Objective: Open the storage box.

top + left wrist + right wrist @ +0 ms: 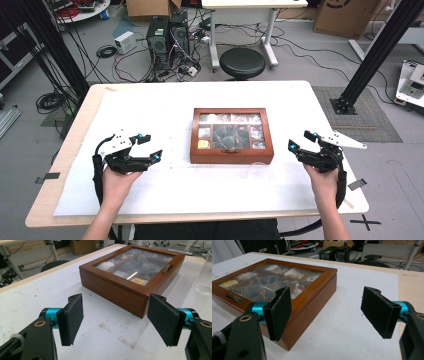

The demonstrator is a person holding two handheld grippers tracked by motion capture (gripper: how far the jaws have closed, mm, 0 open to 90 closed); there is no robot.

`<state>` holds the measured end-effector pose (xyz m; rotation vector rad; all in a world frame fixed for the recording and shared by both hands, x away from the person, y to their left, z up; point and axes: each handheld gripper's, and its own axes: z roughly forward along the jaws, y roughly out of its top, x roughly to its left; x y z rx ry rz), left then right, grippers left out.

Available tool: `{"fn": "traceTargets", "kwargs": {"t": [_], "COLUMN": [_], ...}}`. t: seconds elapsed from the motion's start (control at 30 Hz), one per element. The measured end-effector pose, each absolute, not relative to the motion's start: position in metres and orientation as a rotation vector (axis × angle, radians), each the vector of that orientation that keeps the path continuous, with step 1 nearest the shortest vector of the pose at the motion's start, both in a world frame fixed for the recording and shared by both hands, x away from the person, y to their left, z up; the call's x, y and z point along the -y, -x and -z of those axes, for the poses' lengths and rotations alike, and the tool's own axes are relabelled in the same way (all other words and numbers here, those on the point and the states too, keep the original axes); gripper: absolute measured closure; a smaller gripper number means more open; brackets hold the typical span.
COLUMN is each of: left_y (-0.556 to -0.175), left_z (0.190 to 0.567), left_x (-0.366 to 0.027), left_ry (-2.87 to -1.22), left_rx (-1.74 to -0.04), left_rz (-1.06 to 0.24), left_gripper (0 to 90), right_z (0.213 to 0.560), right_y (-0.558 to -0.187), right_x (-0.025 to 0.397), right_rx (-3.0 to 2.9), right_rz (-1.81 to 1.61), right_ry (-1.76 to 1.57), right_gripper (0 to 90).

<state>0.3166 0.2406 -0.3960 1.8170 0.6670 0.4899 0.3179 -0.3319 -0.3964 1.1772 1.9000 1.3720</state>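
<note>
Two hand-held grippers, left (150,148) and right (301,141), sit wide open and empty at either side of the closed wooden box (231,135) mid-frame on the tabletop (165,100), where a careless reach could topple the clear glass (260,171) just below it.

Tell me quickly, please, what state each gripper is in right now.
Left gripper: open, holding nothing, left of the wooden box.
Right gripper: open, holding nothing, right of the box.
</note>
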Motion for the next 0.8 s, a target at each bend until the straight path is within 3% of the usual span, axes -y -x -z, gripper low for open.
{"fn": "traceTargets", "kwargs": {"t": [0.8], "left_y": [-0.317], "left_z": [0.400], "left_x": [-0.218], "left_ry": [-1.828], "left_rx": [-0.626], "left_rz": [-0.347], "left_gripper": [29.2], "right_z": [0.395], "right_y": [-0.320], "right_x": [0.333], "right_rx": [-1.860], "right_rz": [-1.347], "right_ry": [-1.216], "right_gripper": [22.7]}}
